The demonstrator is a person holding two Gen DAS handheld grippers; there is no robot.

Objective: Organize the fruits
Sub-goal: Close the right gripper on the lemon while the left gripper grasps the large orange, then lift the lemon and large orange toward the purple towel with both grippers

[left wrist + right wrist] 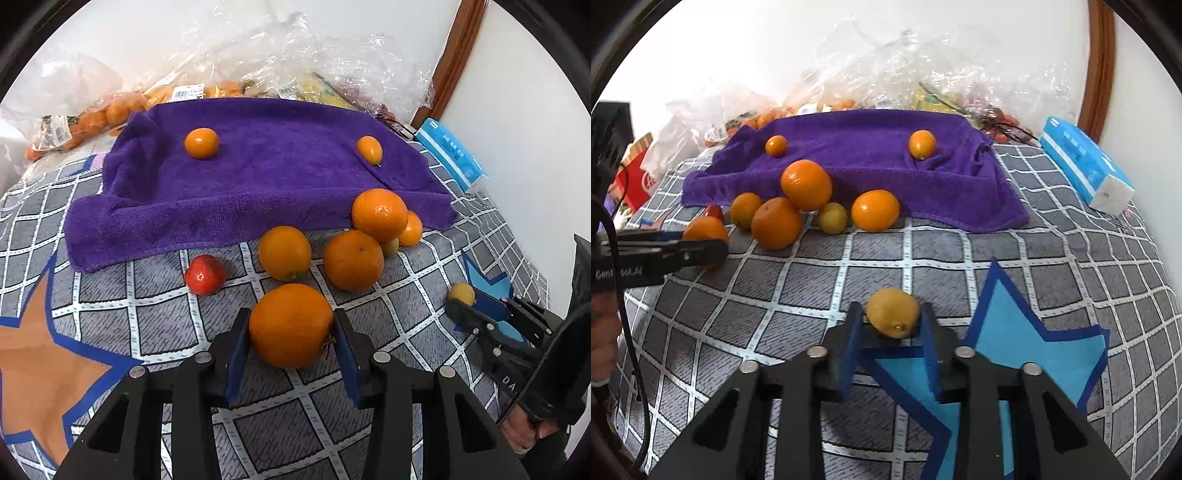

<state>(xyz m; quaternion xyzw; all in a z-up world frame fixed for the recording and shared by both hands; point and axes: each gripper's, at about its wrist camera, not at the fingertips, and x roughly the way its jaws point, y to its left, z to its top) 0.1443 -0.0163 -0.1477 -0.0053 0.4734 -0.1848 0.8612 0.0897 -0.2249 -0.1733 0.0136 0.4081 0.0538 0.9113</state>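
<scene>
Two grippers are each engaged with one fruit on the grey quilt with white grid lines (155, 325). Left gripper (291, 332): its blue-padded fingers (236, 354) bracket a large round orange (291, 325), and both pads appear pressed against the fruit's sides, so I read it as clamped on the orange, which sits low, at or just above the quilt. Right gripper (892, 317): its jaws flank a small yellow lemon-like fruit (893, 312) at the edge of a light-blue star patch (1027, 332); the pads look to be touching its flanks, so I read this as a grasp too, though contact on the left pad is less certain.

Destination, by judgement: the purple terry towel folded into a shallow tray (258, 173), which already carries two small oranges (201, 143). Unsorted near its front edge: a cluster of oranges (352, 258), a small red fruit (204, 274) and a pale green-yellow one (832, 218).

Step in hand: pick-up of two fruits at once. Next move calls for lifting each clear of the quilt, carrying it over the towel's raised front fold, and setting it down in a free spot without nudging the cluster. Round fruit may roll on release.
</scene>
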